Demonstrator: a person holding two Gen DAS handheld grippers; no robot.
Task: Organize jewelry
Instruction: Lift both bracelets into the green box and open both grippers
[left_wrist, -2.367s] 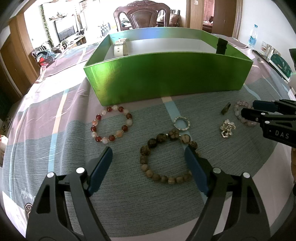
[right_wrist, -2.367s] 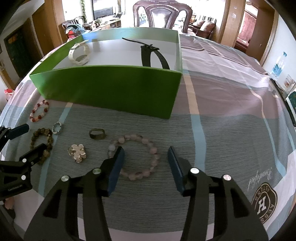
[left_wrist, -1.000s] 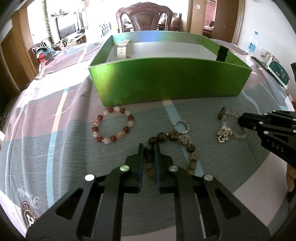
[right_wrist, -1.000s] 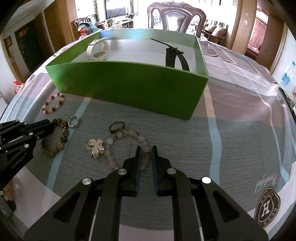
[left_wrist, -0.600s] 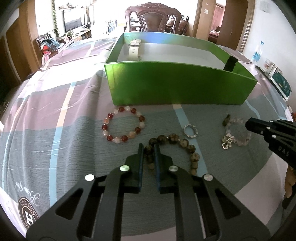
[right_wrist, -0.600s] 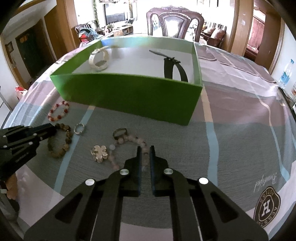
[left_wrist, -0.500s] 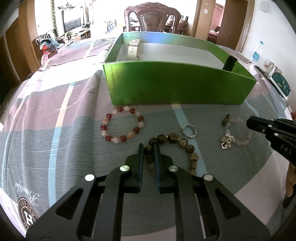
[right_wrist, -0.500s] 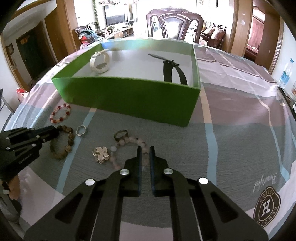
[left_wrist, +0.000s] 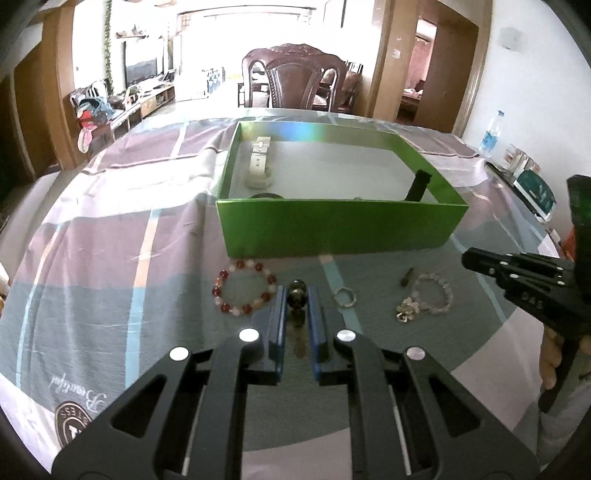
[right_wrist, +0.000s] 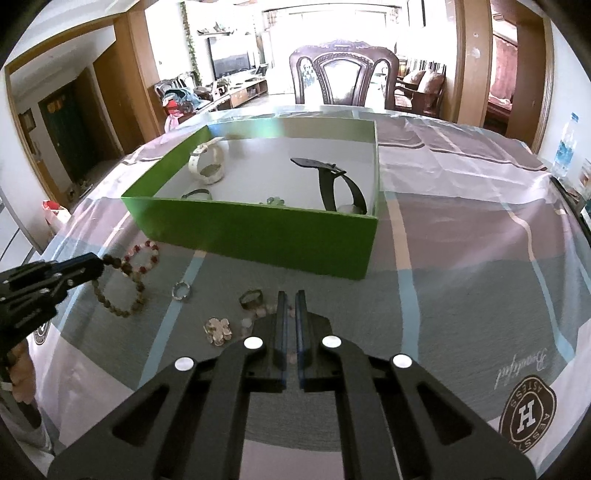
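My left gripper (left_wrist: 297, 295) is shut on the brown bead bracelet (left_wrist: 297, 291) and holds it lifted off the cloth; in the right wrist view it hangs (right_wrist: 118, 291) from the left gripper (right_wrist: 98, 267). My right gripper (right_wrist: 290, 299) is shut on the pale pink bead bracelet (right_wrist: 260, 314), which also shows in the left wrist view (left_wrist: 434, 293). The green box (left_wrist: 332, 229) stands beyond, holding a white watch (right_wrist: 207, 166) and a black watch (right_wrist: 332, 184).
On the checked tablecloth lie a red-and-white bead bracelet (left_wrist: 243, 291), a small silver ring (left_wrist: 344, 296), a dark ring (right_wrist: 251, 298) and a flower brooch (right_wrist: 218, 330). A wooden chair (left_wrist: 291, 81) stands behind the table, a water bottle (right_wrist: 565, 147) at far right.
Both grippers shut on their bracelets earlier; since half a second ago both have risen and pulled back, and the brown bracelet now hangs clear of the cloth.
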